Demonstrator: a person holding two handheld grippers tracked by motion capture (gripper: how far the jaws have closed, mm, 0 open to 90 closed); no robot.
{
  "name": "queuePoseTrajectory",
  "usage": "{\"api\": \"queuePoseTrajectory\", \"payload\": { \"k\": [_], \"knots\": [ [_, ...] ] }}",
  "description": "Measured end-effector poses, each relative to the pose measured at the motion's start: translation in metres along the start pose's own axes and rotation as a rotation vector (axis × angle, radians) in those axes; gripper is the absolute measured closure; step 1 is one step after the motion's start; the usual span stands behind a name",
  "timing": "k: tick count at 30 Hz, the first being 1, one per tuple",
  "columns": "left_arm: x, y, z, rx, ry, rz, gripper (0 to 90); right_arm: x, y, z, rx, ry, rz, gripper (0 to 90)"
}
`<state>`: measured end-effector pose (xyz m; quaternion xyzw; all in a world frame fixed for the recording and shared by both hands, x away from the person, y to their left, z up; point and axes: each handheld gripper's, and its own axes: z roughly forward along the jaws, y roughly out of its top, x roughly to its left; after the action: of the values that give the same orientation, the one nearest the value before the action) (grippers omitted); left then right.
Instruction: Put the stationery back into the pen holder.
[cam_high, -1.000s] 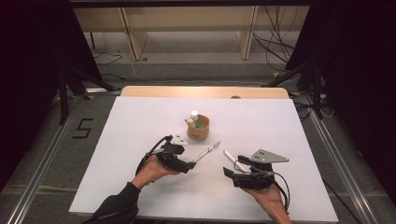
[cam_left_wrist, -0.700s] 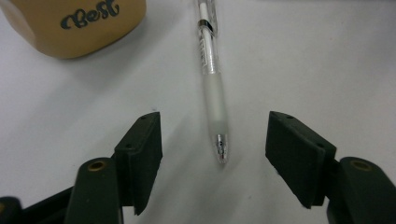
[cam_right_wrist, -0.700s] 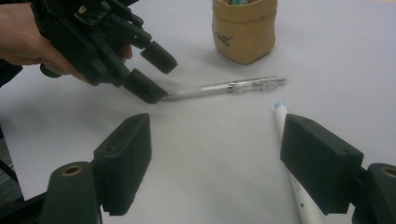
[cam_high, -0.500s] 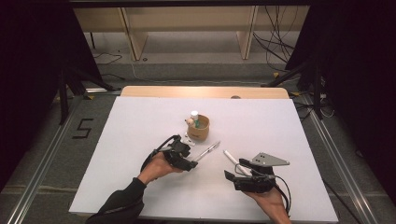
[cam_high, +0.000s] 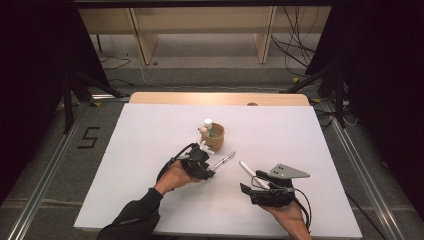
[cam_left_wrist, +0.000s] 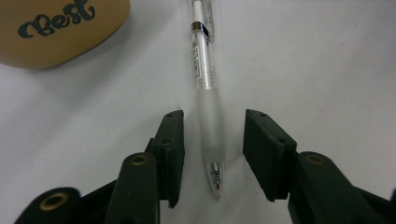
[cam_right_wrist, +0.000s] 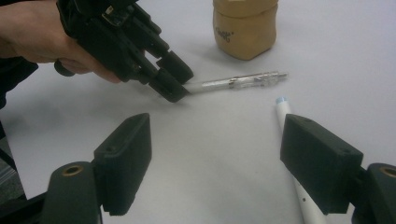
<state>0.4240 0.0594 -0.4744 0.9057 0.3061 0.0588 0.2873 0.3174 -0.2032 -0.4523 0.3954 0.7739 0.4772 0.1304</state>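
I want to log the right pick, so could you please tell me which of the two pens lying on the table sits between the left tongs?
The clear pen with the frosted grip, lying beside the tan pouch; the left tongs straddle its tip without pressing. The white pen lies by the right tongs.

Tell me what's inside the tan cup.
In the high view, the tan cup holds a white-capped item standing above the rim, with a green piece and a smaller pale item beside it. Their lower parts and the cup's bottom are hidden by its wall.

The high view looks down from afar on the white table (cam_high: 150, 150); both gripper views sit close, sharing the tan rounded cup (cam_left_wrist: 56, 28) and the clear plastic pen (cam_right_wrist: 233, 83) beside it.
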Motion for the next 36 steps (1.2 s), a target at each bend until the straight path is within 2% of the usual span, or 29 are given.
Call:
{"api": "queuePoseTrajectory", "payload": {
  "k": [5,10,17,27,32,36],
  "knots": [
    [0.0000,0.0010,0.0008,0.003,0.014,0.002,63.6,-0.0004,-0.0001,-0.0001,0.000,-0.001,0.005,25.9],
    [-0.0037,0.0010,0.0014,0.008,0.049,0.029,66.5,0.0001,-0.0003,0.0005,0.004,0.000,0.000,26.0],
    [-0.0085,0.0022,0.0021,0.014,0.062,0.047,71.1,-0.0002,-0.0002,0.0001,0.003,-0.006,0.003,26.3],
    [-0.0070,0.0023,0.0029,0.001,0.046,0.004,79.1,0.0001,-0.0004,0.0001,0.003,-0.002,0.000,26.4],
    [-0.0060,0.0016,0.0024,-0.003,0.045,0.001,79.8,-0.0001,-0.0006,0.0005,0.003,0.000,0.000,26.5],
    [-0.0052,0.0004,0.0025,-0.020,0.037,-0.019,80.0,-0.0001,-0.0006,0.0003,0.002,0.001,0.000,26.6]
  ]
}}
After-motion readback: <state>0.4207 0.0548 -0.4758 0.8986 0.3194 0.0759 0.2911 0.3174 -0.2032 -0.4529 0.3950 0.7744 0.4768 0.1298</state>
